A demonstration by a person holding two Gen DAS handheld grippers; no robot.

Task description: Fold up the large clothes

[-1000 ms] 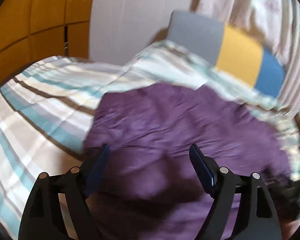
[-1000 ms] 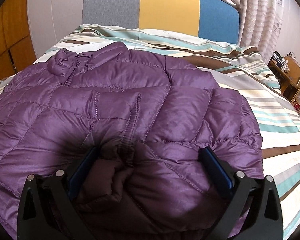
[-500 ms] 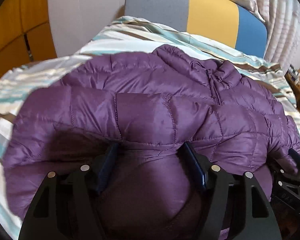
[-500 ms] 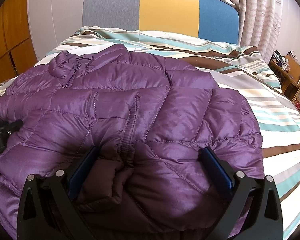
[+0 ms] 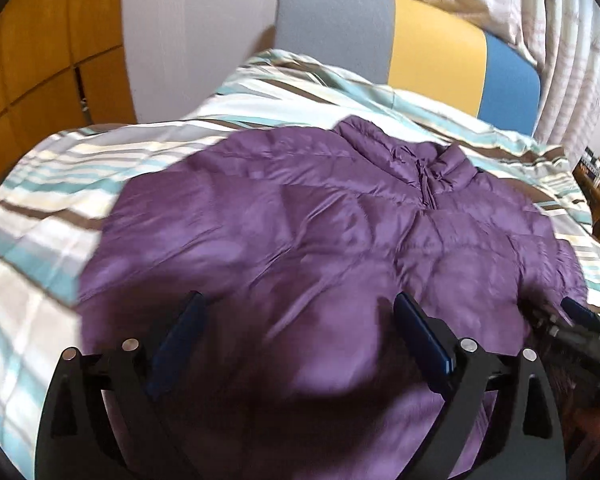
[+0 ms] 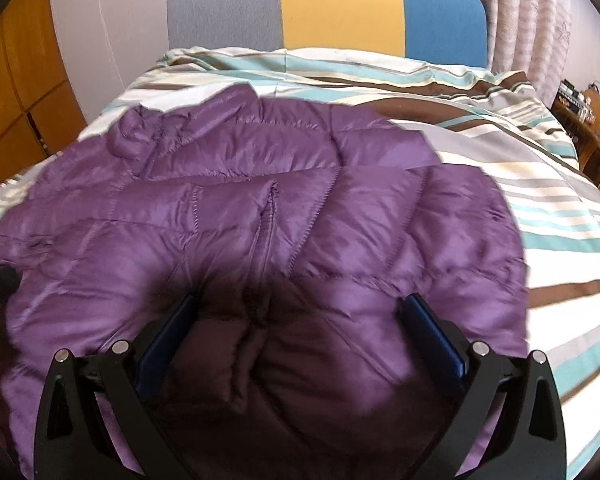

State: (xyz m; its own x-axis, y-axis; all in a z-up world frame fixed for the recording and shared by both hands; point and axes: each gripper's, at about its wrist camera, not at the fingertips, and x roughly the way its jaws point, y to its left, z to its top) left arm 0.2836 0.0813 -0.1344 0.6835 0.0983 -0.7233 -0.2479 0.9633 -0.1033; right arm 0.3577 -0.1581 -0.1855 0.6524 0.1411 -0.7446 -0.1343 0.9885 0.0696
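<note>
A purple quilted puffer jacket (image 5: 320, 232) lies spread on the striped bed, collar toward the headboard; it also shows in the right wrist view (image 6: 268, 216). My left gripper (image 5: 296, 312) is open, its jaws wide apart over the jacket's near left part. My right gripper (image 6: 300, 312) is open over the jacket's near hem, beside the front zipper (image 6: 266, 224). The right gripper also shows at the right edge of the left wrist view (image 5: 580, 324). Neither gripper holds fabric.
The bed has a striped white, teal and brown cover (image 6: 540, 184) and a grey, yellow and blue headboard (image 6: 340, 4). Orange wooden cabinets (image 5: 32, 60) stand at left. Curtains (image 6: 540, 12) and a wooden nightstand (image 6: 592, 128) are at right.
The left gripper has pulled back and opened wider after pressing close on the jacket half a second ago. The right gripper has risen and backed off slightly. The jacket lies flatter.
</note>
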